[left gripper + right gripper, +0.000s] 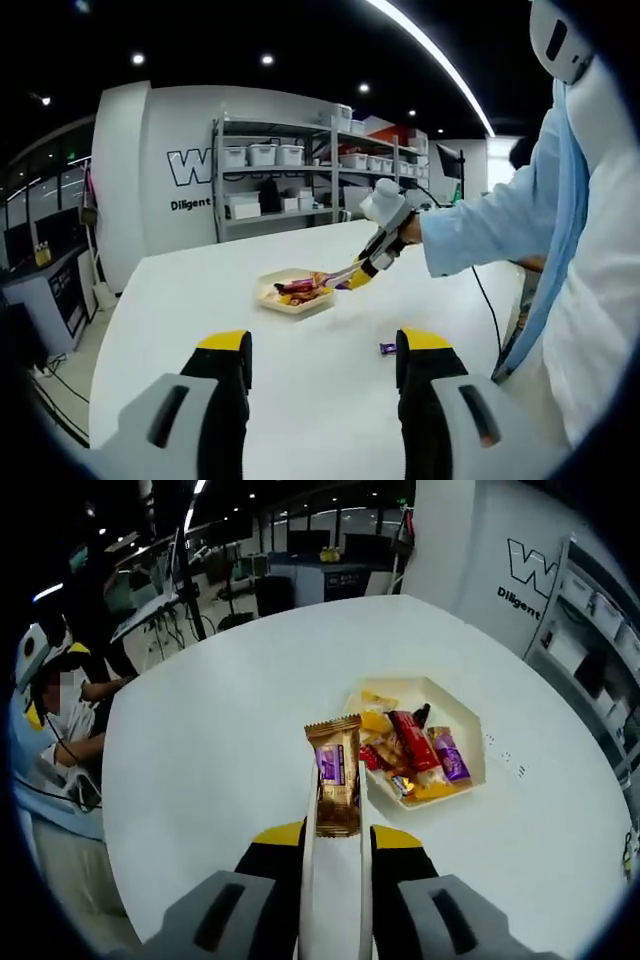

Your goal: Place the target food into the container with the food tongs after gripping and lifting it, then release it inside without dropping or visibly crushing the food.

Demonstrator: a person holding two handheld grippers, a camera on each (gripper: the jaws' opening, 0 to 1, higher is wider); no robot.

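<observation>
My left gripper point(325, 375) hangs over the white worktop point(200, 300), fingers point(225, 385) apart and holding nothing. Beyond them a small purple wrapped snack point(387, 348) lies on the worktop. Farther off, the right gripper point(372, 262) reaches its tongs point(340, 277) over the container point(295, 292) of wrapped snacks.

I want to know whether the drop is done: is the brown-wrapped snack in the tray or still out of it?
Out. The brown-wrapped snack sits in the white tongs held by the right gripper, short of the tray.
</observation>
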